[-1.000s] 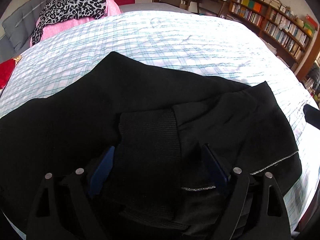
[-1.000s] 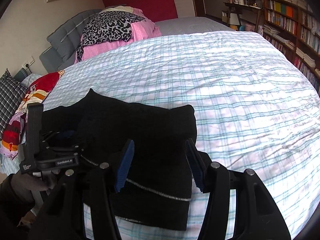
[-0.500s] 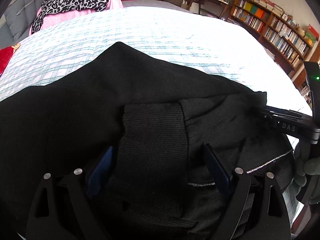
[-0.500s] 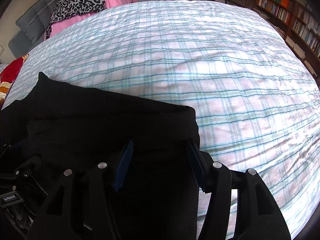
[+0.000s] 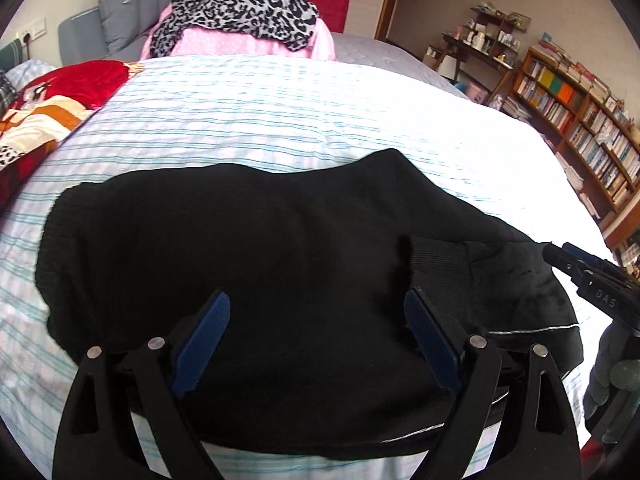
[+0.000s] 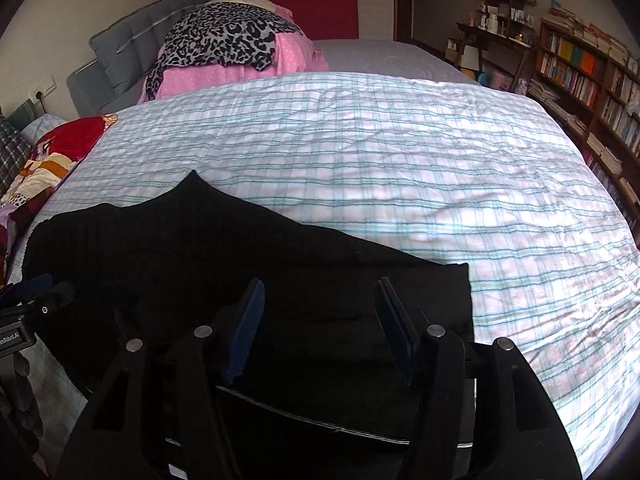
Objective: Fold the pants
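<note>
Black pants [image 5: 260, 248] lie folded in a compact bundle on the checked bedsheet [image 5: 280, 120]. A ribbed cuff [image 5: 436, 260] lies on top at the right. My left gripper [image 5: 316, 312] is open above the bundle's near edge, blue pads wide apart, holding nothing. My right gripper [image 6: 320, 300] is also open over the pants [image 6: 240, 248], near their right edge. The right gripper shows at the right edge of the left wrist view [image 5: 588, 280]; the left gripper shows at the left edge of the right wrist view [image 6: 28, 300].
A pink and leopard-print clothes pile [image 6: 232, 48] sits at the head of the bed by a grey headboard [image 6: 116, 60]. Red patterned bedding [image 5: 52, 100] lies at the left. Bookshelves [image 6: 592, 68] line the right wall.
Both grippers have pulled back and lifted from the pants. The bundle now shows whole with bedsheet around it. The left view has shifted so the ribbed cuff sits to the right.
</note>
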A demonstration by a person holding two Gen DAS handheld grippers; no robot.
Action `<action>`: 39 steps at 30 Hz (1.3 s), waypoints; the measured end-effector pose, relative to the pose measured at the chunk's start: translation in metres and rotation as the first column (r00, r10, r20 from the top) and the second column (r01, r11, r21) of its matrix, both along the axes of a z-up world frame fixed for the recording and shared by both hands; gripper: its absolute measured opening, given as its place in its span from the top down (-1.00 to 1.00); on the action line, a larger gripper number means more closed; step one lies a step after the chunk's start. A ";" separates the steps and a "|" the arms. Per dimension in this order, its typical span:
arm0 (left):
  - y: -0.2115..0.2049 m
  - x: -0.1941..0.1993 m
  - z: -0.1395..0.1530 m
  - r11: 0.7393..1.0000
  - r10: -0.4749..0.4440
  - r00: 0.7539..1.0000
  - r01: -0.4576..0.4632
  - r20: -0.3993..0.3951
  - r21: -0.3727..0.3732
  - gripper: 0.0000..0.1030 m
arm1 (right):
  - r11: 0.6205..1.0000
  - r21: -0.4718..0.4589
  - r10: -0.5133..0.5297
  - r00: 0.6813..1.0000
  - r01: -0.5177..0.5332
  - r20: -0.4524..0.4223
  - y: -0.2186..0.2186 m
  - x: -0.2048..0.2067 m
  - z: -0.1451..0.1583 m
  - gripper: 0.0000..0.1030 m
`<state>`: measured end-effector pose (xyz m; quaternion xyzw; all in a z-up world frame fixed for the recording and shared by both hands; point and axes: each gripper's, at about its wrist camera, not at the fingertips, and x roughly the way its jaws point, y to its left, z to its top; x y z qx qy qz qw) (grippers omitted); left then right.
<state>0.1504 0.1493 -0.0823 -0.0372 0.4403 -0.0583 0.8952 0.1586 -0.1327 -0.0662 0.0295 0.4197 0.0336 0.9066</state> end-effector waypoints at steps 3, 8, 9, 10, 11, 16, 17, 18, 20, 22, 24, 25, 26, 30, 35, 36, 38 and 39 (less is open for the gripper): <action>0.032 -0.015 0.006 0.999 0.050 0.999 -0.050 0.014 0.003 -0.72 | 0.995 -0.003 0.105 0.994 -0.105 0.030 0.048 0.000 0.009 -0.34; 0.082 -0.040 0.011 0.993 0.118 0.993 -0.118 0.025 0.019 -0.72 | 0.967 0.000 0.256 0.966 -0.256 0.032 0.127 -0.001 0.015 -0.39; 0.092 -0.044 0.011 0.991 0.131 0.991 -0.132 0.023 0.019 -0.72 | 0.960 -0.001 0.281 0.959 -0.282 0.031 0.142 -0.001 0.016 -0.44; 0.105 -0.049 0.011 0.989 0.146 0.989 -0.147 0.022 0.020 -0.72 | 0.953 -0.003 0.304 0.952 -0.305 0.033 0.156 -0.001 0.017 -0.45; 0.117 -0.054 0.012 0.986 0.167 0.986 -0.168 0.019 0.023 -0.72 | 0.944 -0.007 0.330 0.943 -0.330 0.034 0.172 0.000 0.017 -0.46; 0.176 -0.080 0.013 0.961 0.274 0.962 -0.274 0.013 0.021 -0.72 | 0.879 -0.044 0.476 0.878 -0.474 0.046 0.249 -0.005 0.024 -0.58; 0.187 -0.086 0.013 0.956 0.292 0.956 -0.292 0.011 0.028 -0.72 | 0.862 -0.064 0.506 0.861 -0.502 0.051 0.266 -0.007 0.024 -0.63; 0.198 -0.092 0.012 0.949 0.312 0.950 -0.312 0.009 0.038 -0.72 | 0.842 -0.084 0.537 0.842 -0.532 0.054 0.281 -0.010 0.024 -0.69; 0.215 -0.098 0.011 0.937 0.347 0.938 -0.347 0.011 0.047 -0.72 | 0.797 -0.111 0.601 0.798 -0.594 0.048 0.313 -0.016 0.021 -0.70; 0.233 -0.106 0.008 0.922 0.385 0.923 -0.385 0.007 0.043 -0.72 | 0.748 -0.130 0.660 0.751 -0.651 0.035 0.343 -0.021 0.016 -0.70; 0.247 -0.109 0.005 0.909 0.416 0.909 -0.416 0.000 0.029 -0.72 | 0.704 -0.157 0.703 0.711 -0.692 0.020 0.369 -0.027 0.009 -0.70; 0.253 -0.110 0.003 0.903 0.429 0.903 -0.429 -0.004 0.023 -0.72 | 0.685 -0.174 0.720 0.694 -0.707 0.013 0.381 -0.029 0.005 -0.70; 0.258 -0.112 0.002 0.900 0.437 0.900 -0.437 -0.008 0.016 -0.72 | 0.668 -0.199 0.732 0.681 -0.717 0.006 0.391 -0.031 0.001 -0.70; 0.266 -0.117 0.000 0.896 0.443 0.896 -0.443 -0.012 0.005 -0.72 | 0.596 -0.351 0.759 0.649 -0.722 -0.046 0.428 -0.038 -0.020 -0.70; 0.276 -0.118 -0.005 0.893 0.449 0.893 -0.449 -0.021 -0.015 -0.72 | 0.543 -0.410 0.763 0.635 -0.733 -0.123 0.447 -0.034 -0.049 -0.70; 0.278 -0.118 -0.006 0.893 0.450 0.893 -0.451 -0.023 -0.017 -0.72 | 0.544 -0.416 0.758 0.639 -0.729 -0.130 0.450 -0.030 -0.052 -0.70; 0.279 -0.118 -0.007 0.892 0.451 0.892 -0.451 -0.025 -0.021 -0.72 | 0.555 -0.415 0.747 0.651 -0.721 -0.132 0.454 -0.022 -0.055 -0.69; 0.279 -0.119 -0.007 0.893 0.450 0.893 -0.450 -0.023 -0.021 -0.72 | 0.564 -0.398 0.743 0.655 -0.723 -0.137 0.456 -0.017 -0.055 -0.63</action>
